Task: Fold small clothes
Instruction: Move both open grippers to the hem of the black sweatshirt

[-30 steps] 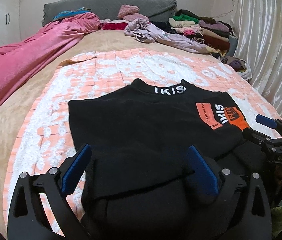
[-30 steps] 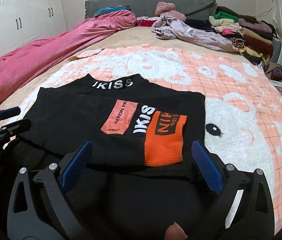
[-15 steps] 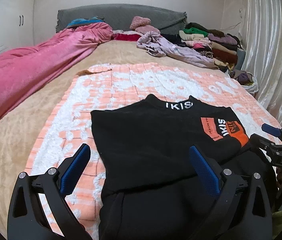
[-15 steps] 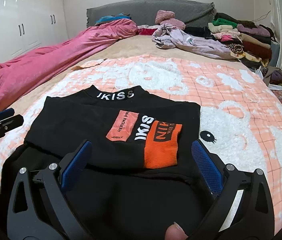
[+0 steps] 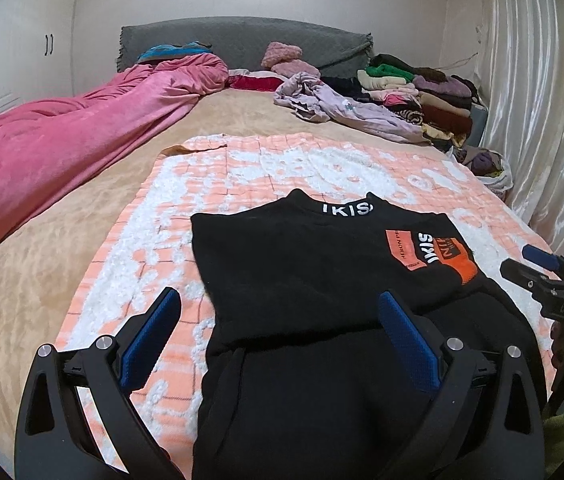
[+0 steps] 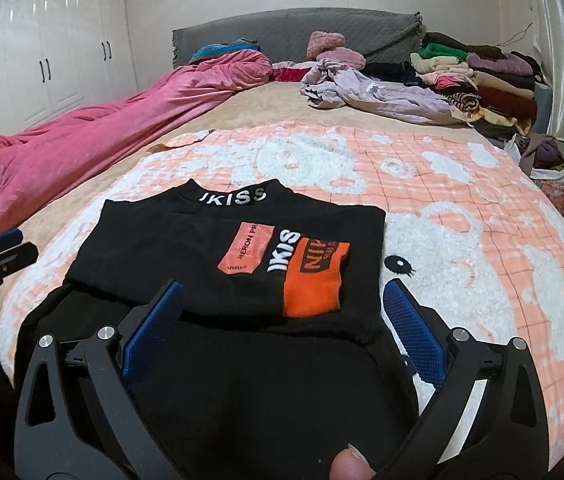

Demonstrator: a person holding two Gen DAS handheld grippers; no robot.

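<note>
Black sweater (image 5: pixel 306 264) lies flat on the peach-and-white blanket (image 5: pixel 265 168) spread over the bed, collar pointing to 12 o'clock, white lettering on the collar band. Orange and salmon patches (image 6: pixel 282 268) sit on its upper layer, toward 3 o'clock of the garment in the left wrist view. The upper part lies folded over a lower black layer; the fold edge runs across just ahead of both tools.

Left tool (image 5: pixel 277 344): blue pads wide apart, nothing between them but air. It hovers above the near left portion of the sweater; left pad over the blanket, right pad over black fabric. Contact with the cloth: cannot tell.

Right tool (image 6: pixel 279 332): pads likewise spread wide, holding nothing. It hangs over the near right portion of the sweater, right pad at the garment's edge over the blanket's white bear face (image 6: pixel 434 264). A fingertip (image 6: pixel 352 466) shows at 6 o'clock of the right wrist view.

Each tool shows in the other's view: right one at 3 o'clock, left one at 9 o'clock.

Surroundings: pink duvet (image 5: pixel 65 136) bunched along the bed from 9 to 11 o'clock; lilac garment (image 6: pixel 378 96) crumpled at 1 o'clock; stack of folded clothes (image 6: pixel 478 76) beyond it by the grey headboard (image 6: pixel 294 32); white wardrobe doors (image 6: pixel 41 64) at 10 o'clock.
</note>
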